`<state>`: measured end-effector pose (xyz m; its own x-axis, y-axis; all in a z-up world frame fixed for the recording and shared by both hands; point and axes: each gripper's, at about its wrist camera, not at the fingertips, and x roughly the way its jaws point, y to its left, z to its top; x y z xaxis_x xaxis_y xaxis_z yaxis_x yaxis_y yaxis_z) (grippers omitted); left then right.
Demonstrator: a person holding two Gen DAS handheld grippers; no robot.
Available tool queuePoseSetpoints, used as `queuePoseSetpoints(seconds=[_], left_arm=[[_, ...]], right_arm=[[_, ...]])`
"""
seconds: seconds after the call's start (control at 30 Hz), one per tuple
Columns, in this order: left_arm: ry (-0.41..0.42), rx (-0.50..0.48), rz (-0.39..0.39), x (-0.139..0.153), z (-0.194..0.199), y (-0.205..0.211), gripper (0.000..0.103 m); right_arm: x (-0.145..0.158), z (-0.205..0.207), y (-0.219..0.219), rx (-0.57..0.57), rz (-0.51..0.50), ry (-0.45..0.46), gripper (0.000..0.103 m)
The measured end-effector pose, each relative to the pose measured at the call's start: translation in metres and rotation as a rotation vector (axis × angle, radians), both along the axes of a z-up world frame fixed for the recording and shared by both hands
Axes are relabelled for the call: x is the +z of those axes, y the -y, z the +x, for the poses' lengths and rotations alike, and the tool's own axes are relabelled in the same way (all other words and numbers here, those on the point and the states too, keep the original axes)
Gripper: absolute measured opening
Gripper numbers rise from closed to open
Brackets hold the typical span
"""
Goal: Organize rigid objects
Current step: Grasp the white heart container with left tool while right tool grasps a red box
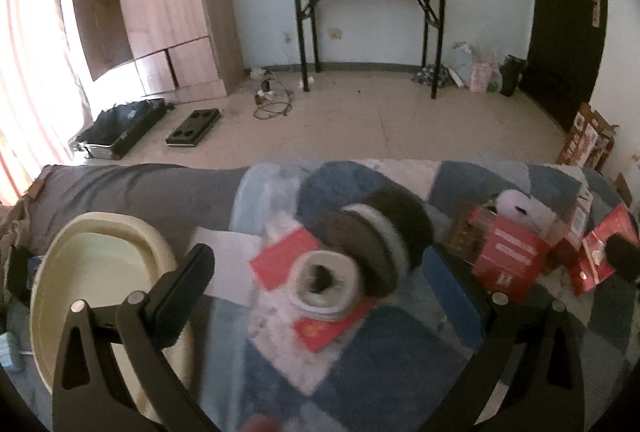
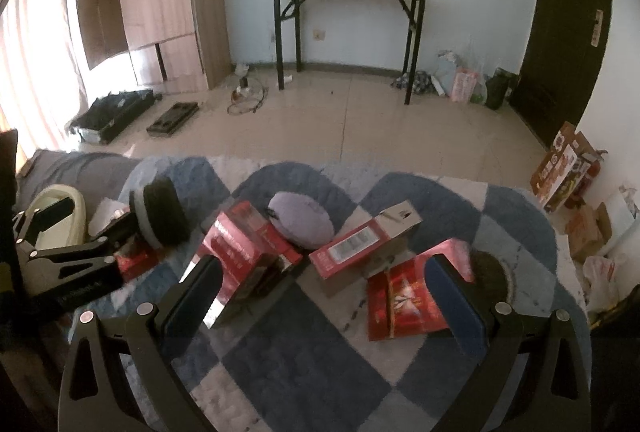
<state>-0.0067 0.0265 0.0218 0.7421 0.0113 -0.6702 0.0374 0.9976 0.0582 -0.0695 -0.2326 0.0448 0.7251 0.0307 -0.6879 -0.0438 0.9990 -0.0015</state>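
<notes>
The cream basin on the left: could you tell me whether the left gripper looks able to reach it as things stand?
Probably yes. The cream basin lies right beside the open left gripper, its rim next to one finger and nothing visibly between them; the gripper itself is centred on a dark round object.

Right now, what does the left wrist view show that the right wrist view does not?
Only the left wrist view shows the white round spool with a dark hole and the flat red envelopes. Only the right wrist view shows the lilac oval pouch and the barcoded red carton. Both show the cream plastic basin, the checked blue blanket, and open fingers.
</notes>
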Motion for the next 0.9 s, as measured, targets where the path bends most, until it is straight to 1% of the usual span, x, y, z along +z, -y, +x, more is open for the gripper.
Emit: queuePoseSetpoints(seconds=[0.1, 0.2, 0.27, 0.37, 0.5, 0.53, 0.67, 0.73, 0.8, 0.87, 0.9], left_arm=[[0.015, 0.018, -0.06, 0.004, -0.001, -0.02, 0.103], [0.025, 0.059, -0.16, 0.004, 0.001, -0.037, 0.103], [0.014, 0.068, -0.182, -0.001, 0.004, -0.039, 0.103], [0.014, 0.067, -0.159, -0.009, 0.009, -0.03, 0.103], [-0.011, 0.032, -0.081, -0.023, 0.014, -0.01, 0.103], [-0.014, 0.026, -0.066, -0.026, 0.015, -0.008, 0.103], [0.008, 0.004, -0.069, -0.03, 0.015, -0.006, 0.103], [0.003, -0.033, -0.075, -0.03, 0.014, -0.006, 0.103], [-0.004, -0.064, -0.058, -0.027, 0.012, -0.007, 0.103], [0.011, -0.077, -0.036, -0.023, 0.008, -0.011, 0.103], [0.01, -0.082, -0.029, -0.022, 0.007, -0.014, 0.103]], right_arm=[[0.008, -0.009, 0.013, -0.032, 0.016, 0.029, 0.103], [0.014, -0.017, 0.025, -0.055, 0.038, 0.053, 0.103], [0.013, -0.02, 0.033, -0.071, 0.047, 0.057, 0.103], [0.008, -0.02, 0.047, -0.092, 0.065, 0.045, 0.103], [-0.002, -0.014, 0.064, -0.136, 0.085, 0.004, 0.103], [0.0, -0.012, 0.068, -0.135, 0.097, 0.003, 0.103], [-0.005, -0.005, 0.078, -0.125, 0.145, -0.012, 0.103], [-0.012, 0.002, 0.077, -0.124, 0.142, -0.055, 0.103], [-0.018, 0.008, 0.073, -0.101, 0.138, -0.084, 0.103], [-0.018, 0.012, 0.074, -0.123, 0.106, -0.082, 0.103], [-0.018, 0.012, 0.075, -0.132, 0.107, -0.082, 0.103]])
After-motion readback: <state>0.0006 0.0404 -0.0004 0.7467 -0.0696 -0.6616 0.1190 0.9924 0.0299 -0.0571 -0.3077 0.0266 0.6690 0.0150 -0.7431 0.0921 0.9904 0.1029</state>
